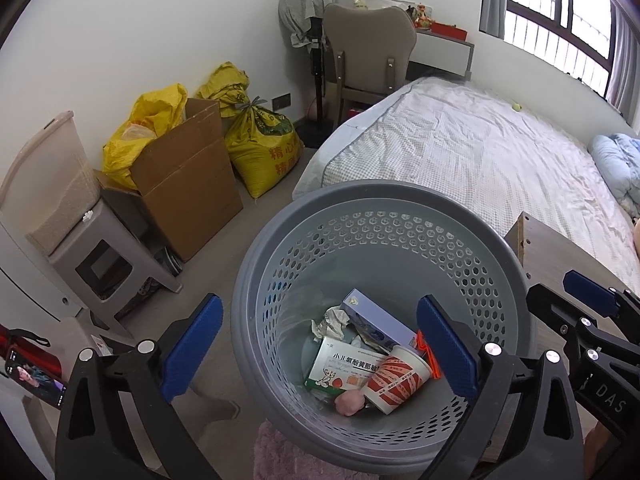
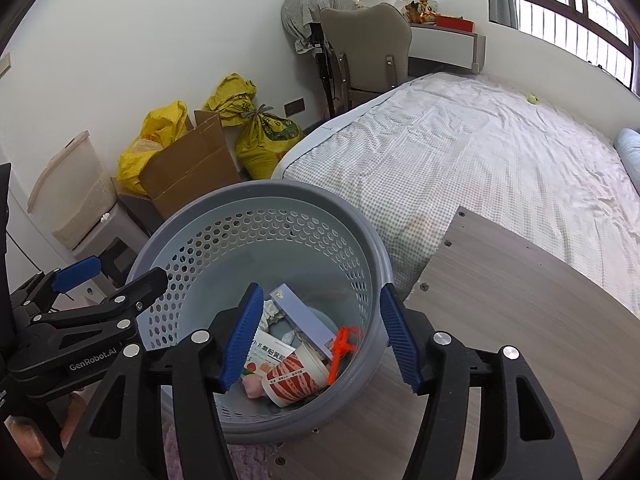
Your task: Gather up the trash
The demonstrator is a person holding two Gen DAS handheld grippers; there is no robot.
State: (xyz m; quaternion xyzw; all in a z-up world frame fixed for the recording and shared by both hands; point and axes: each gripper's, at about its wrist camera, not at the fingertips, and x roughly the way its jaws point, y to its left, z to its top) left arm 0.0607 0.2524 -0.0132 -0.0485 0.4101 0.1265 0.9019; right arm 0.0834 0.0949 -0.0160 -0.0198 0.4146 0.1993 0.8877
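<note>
A grey perforated bin (image 1: 380, 191) (image 2: 256, 190) stands below both grippers. Inside it lie a red-and-white paper cup (image 1: 396, 380) (image 2: 294, 378), a green-and-white medicine box (image 1: 340, 364) (image 2: 266, 356), a long pale-blue box (image 1: 376, 320) (image 2: 304, 320), crumpled paper (image 1: 330, 322), a pink lump (image 1: 350, 402) and an orange plastic piece (image 2: 340, 348). My left gripper (image 1: 318, 304) hangs over the bin, jaws wide open and empty. My right gripper (image 2: 320, 292) is also open above the bin with nothing in it. Each gripper shows at the edge of the other's view.
A wooden board (image 2: 520, 300) lies right of the bin, with a bed (image 2: 480, 152) behind it. By the far wall are a cardboard box (image 1: 188, 184), yellow sacks (image 1: 260, 144), a chair (image 1: 368, 48) and a plastic drawer unit (image 1: 52, 200). A phone (image 1: 32, 376) sits low on the left.
</note>
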